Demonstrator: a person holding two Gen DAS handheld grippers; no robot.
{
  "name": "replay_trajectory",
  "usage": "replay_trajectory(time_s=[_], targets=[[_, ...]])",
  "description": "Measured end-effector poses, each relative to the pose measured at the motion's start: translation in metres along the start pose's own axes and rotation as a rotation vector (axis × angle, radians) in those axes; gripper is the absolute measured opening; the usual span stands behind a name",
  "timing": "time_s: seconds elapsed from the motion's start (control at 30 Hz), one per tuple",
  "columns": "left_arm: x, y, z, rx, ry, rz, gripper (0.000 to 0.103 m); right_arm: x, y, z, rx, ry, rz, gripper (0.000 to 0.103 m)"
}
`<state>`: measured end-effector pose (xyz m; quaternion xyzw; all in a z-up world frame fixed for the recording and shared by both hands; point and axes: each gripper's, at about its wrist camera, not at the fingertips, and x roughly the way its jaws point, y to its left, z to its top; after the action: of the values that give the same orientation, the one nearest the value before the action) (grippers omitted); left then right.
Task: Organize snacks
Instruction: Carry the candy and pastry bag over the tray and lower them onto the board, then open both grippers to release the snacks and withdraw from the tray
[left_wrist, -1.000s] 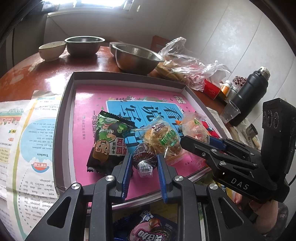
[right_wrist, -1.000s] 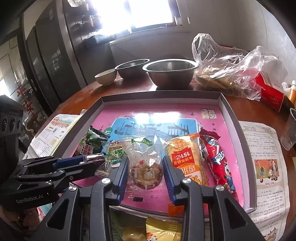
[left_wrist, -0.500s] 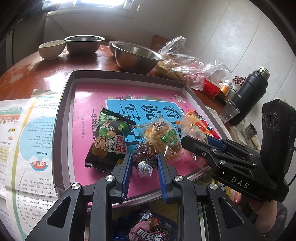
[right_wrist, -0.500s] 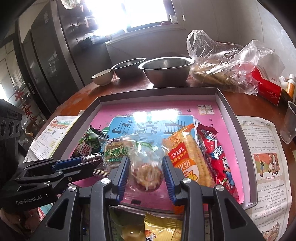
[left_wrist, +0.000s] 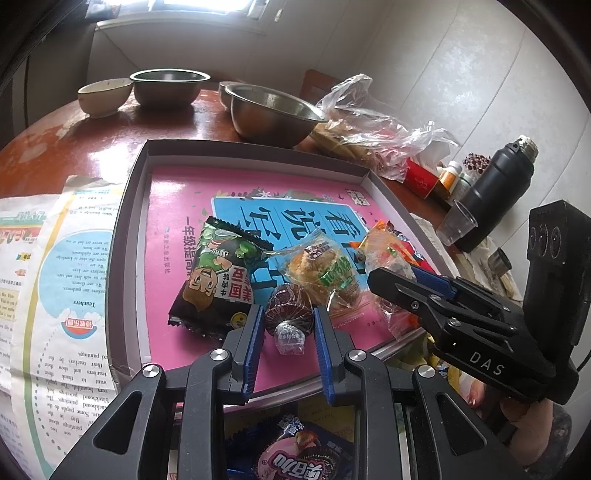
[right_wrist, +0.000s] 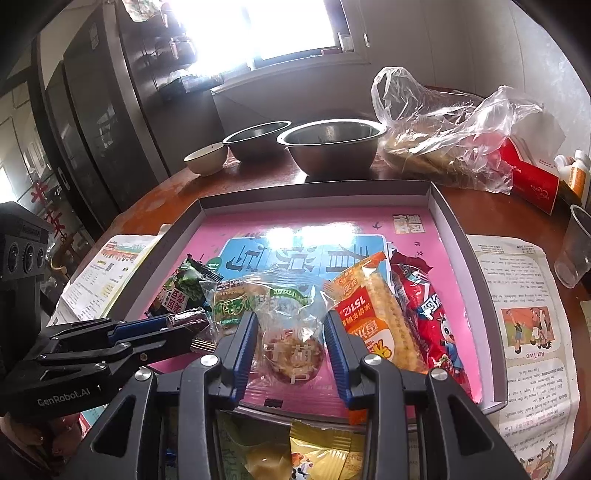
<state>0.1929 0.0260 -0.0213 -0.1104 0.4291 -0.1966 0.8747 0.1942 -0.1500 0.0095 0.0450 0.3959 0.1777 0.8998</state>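
Red-brown wood of a round table (left_wrist: 85, 144) carries a shallow grey tray (left_wrist: 127, 236) with a pink printed sheet inside, and steel bowls (left_wrist: 271, 110) stand behind it near the wall.

From the left wrist view, the left gripper (left_wrist: 287, 325) has its blue fingers (left_wrist: 254, 341) on both sides of a small dark wrapped candy (left_wrist: 287, 314). The pads look to touch its wrapper, and its twisted foil end points toward the camera. Beside it on the left lies a dark green snack bag (left_wrist: 218, 277); its long axis runs away from the camera, slightly tilted. A clear-wrapped crumbly cake (left_wrist: 321, 269) is just right of the candy. The right gripper (left_wrist: 410, 280) comes in from the right side.

From the right wrist view, the right gripper (right_wrist: 290, 332) stands with fingers (right_wrist: 336, 345) apart around a round pastry in clear wrap (right_wrist: 293, 356), near the front edge of the tray; I cannot tell if the pads press it. To the right, an orange cracker pack (right_wrist: 373, 321) and a red snack pack (right_wrist: 424, 310) lie side by side, both long axes pointing away from the camera. A clear plastic bag (right_wrist: 443, 129) sits behind the tray.
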Motion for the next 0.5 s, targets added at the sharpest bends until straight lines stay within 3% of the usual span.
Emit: replay_trajectory(time_s=[0.5], targets=[[-0.0039,-0.0009,0.0,-0.002,-0.002,-0.004,0.036,-0.0061,-0.003,-0.0001,0.005,-0.015,-0.013,0.044]])
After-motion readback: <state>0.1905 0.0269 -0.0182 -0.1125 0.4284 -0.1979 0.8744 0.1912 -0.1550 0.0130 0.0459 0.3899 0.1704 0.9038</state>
